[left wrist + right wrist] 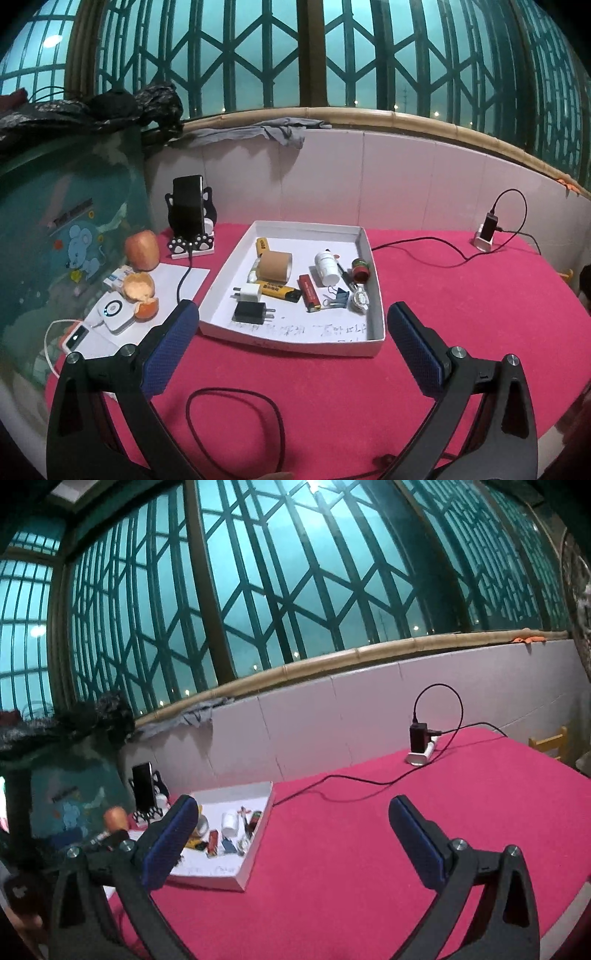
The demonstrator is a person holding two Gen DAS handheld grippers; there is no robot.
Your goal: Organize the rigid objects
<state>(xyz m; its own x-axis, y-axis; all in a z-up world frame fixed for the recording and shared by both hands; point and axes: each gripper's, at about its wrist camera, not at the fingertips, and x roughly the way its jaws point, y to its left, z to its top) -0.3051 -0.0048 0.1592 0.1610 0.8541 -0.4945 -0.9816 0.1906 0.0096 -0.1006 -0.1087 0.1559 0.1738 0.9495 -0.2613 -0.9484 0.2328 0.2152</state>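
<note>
A shallow white box [375,291] lies on the red tablecloth and holds small rigid items: a black plug adapter [250,312], a white adapter [249,292], a yellow lighter [277,290], a red lighter [309,293], a cardboard tape roll [275,266], a white bottle [327,267], a blue binder clip [339,297] and a red-green cap [360,270]. My left gripper [293,314] stands open just in front of the box, nothing between its blue pads. The right gripper [291,808] is open too, over bare cloth to the right of the white box [258,840].
A phone on a paw-print stand [190,218], an apple [142,249], orange peels [142,291] and white gadgets [114,314] sit left of the box. A charger in a white socket [487,230] with black cable lies at the back right. A cable loop [236,417] lies near me.
</note>
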